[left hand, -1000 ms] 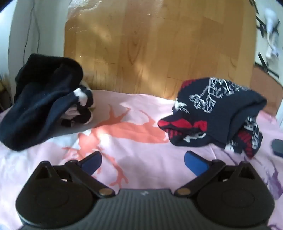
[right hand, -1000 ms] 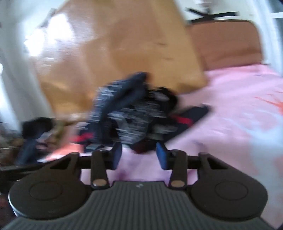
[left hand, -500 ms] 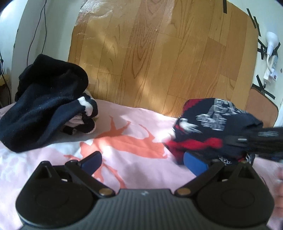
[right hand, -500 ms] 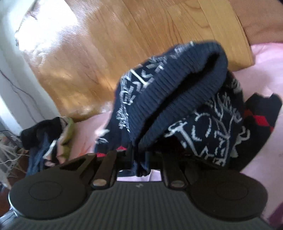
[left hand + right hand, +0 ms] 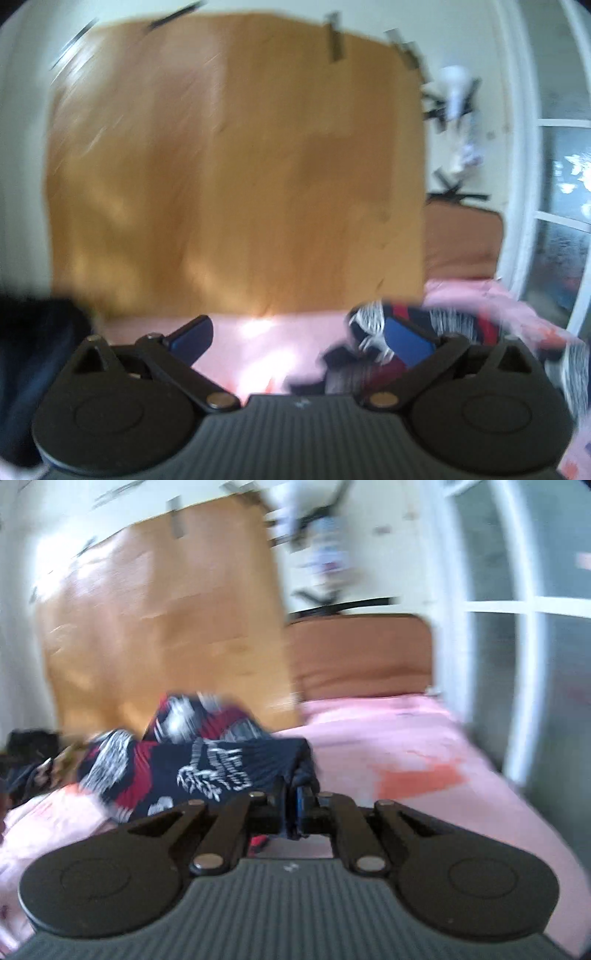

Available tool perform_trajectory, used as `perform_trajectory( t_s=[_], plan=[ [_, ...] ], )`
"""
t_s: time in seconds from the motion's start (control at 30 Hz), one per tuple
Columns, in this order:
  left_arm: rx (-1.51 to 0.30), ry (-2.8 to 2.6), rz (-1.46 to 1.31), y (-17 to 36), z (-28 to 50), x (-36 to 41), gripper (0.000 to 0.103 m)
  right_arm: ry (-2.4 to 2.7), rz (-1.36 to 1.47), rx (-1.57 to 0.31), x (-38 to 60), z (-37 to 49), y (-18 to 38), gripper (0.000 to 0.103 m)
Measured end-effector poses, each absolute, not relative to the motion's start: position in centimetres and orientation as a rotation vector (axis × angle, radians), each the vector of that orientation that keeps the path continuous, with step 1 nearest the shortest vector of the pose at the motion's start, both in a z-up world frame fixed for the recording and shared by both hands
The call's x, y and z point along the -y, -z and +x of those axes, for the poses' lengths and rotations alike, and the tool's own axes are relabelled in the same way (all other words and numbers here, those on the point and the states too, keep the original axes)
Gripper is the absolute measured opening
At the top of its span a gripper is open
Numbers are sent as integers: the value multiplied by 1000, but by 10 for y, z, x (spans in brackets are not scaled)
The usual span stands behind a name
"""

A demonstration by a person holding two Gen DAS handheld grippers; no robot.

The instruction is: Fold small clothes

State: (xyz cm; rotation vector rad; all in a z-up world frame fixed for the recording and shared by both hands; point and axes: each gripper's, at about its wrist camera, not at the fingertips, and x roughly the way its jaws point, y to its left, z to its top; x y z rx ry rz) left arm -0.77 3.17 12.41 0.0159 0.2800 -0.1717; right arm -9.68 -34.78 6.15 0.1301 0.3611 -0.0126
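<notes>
The navy knitted garment with white and red patterns (image 5: 207,760) lies crumpled on the pink bedsheet with orange shapes (image 5: 388,746), its near dark corner drawn up into the right gripper (image 5: 297,812). That gripper's fingers are pressed nearly together with the fabric edge pinched between their blue pads, and the rest of the cloth spreads away to the left of them.

In the left wrist view the same garment (image 5: 436,325) appears blurred, low on the right, just behind and beside the right-hand blue pad. The left gripper (image 5: 299,338) has its fingers spread wide apart with only sheet (image 5: 251,343) visible between them, and they grip nothing.

A pile of dark clothes (image 5: 26,760) sits at the far left edge of the bed, well apart from the patterned garment; in the left wrist view it is a dark blur (image 5: 33,350) at the left.

Behind the bed stands an orange-brown wooden panel (image 5: 236,166) taped to the white wall, and beside it a brown padded headboard (image 5: 362,653). A white-framed window (image 5: 524,627) fills the right side. No containers can be made out.
</notes>
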Motion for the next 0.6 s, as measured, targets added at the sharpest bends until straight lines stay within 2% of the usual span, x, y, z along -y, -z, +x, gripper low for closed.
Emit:
perform_trajectory(
  t_s=[0.1,0.2,0.23,0.3,0.33,0.37,0.4,0.47,0.5,0.53,0.6],
  plan=[
    [-261,233,132,-154,16,14,103,8,232,-382,362,-93,-43,9],
    [-310,281,196,-158,42,60,103,-15,403,-418,374,-90,-15,14],
    [-342,304,212,-154,51,74,103,-25,464,-436,379,-87,-6,18],
    [-420,349,252,-136,65,103,103,-29,540,-454,382,-89,6,44],
    [-469,358,278,-124,72,119,103,-27,577,-454,384,-91,15,62],
    [-528,360,301,-110,79,131,103,-33,596,-454,386,-91,19,66],
    [-586,359,317,-97,86,145,102,-43,605,-462,385,-90,24,66],
    [-705,357,339,-70,94,161,83,-44,607,-461,387,-88,25,67],
    [-762,357,348,-58,100,168,51,-44,606,-463,387,-84,28,67],
    [-812,365,341,-47,103,173,34,-44,597,-459,386,-82,30,67],
    [-818,350,308,-35,100,175,24,-41,576,-454,383,-79,31,63]
  ],
)
